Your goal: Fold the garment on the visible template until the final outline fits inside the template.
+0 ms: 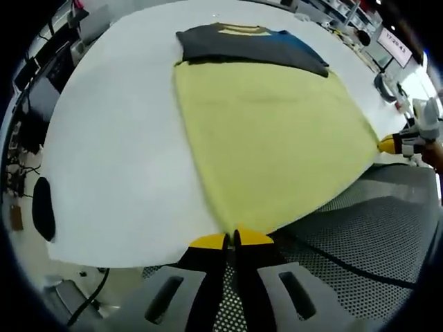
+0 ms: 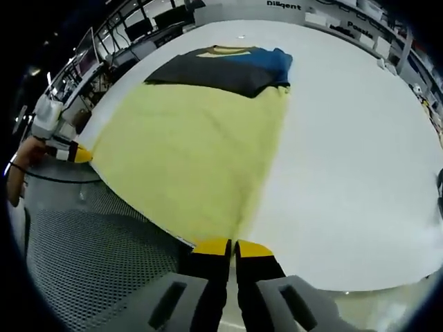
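A large pale yellow cloth garment lies flat on a white table, its near hem hanging at the table's front edge. A folded dark grey and blue shirt rests on its far end. The left gripper is clenched on one near corner of the hem; the right gripper pinches the other corner.

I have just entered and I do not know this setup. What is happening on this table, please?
A person is folding a yellow garment on a white table with two handheld grippers. The left gripper and the right gripper each pinch one near corner of the yellow cloth at the table edge, jaws closed. At its far end lies a dark garment, already folded and untouched.
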`<act>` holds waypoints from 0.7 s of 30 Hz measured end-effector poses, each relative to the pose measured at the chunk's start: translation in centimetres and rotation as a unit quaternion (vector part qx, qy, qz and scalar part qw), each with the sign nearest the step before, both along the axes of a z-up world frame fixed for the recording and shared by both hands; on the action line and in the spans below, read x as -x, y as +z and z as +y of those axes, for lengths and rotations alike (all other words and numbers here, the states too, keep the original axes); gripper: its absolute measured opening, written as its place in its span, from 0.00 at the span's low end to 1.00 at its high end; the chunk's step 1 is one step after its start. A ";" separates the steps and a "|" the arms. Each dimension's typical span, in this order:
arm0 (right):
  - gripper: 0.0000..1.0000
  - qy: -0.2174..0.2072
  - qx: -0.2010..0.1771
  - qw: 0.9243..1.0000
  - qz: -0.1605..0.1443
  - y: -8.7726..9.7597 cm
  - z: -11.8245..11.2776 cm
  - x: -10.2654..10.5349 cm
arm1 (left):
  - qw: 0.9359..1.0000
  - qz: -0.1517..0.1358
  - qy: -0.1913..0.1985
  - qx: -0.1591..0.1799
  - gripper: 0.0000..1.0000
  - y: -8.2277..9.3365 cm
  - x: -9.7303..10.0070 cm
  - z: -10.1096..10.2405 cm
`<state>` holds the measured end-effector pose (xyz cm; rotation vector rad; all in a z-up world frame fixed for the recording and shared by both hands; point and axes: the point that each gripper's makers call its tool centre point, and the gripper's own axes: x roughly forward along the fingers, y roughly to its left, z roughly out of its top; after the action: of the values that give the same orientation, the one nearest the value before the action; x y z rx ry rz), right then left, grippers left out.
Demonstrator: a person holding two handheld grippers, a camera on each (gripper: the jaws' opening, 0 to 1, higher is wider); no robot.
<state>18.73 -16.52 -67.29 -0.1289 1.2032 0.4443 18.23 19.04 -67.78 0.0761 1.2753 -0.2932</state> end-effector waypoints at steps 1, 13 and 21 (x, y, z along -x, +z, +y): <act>0.00 0.003 0.001 1.000 0.001 0.0 0.0 0.2 | 1.000 0.010 -0.010 -0.006 0.06 0.0 0.6 0.0; 0.00 0.021 0.014 1.000 0.011 0.1 0.1 0.7 | 0.999 0.020 -0.022 -0.023 0.06 0.1 1.1 0.0; 0.00 0.001 -0.015 1.000 -0.027 2.5 0.4 -1.7 | 1.000 0.002 -0.002 0.001 0.06 2.0 -0.2 -0.1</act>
<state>20.47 -16.09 -64.74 -0.1167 1.1425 0.4580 18.40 18.89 -65.77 0.0761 1.2786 -0.2981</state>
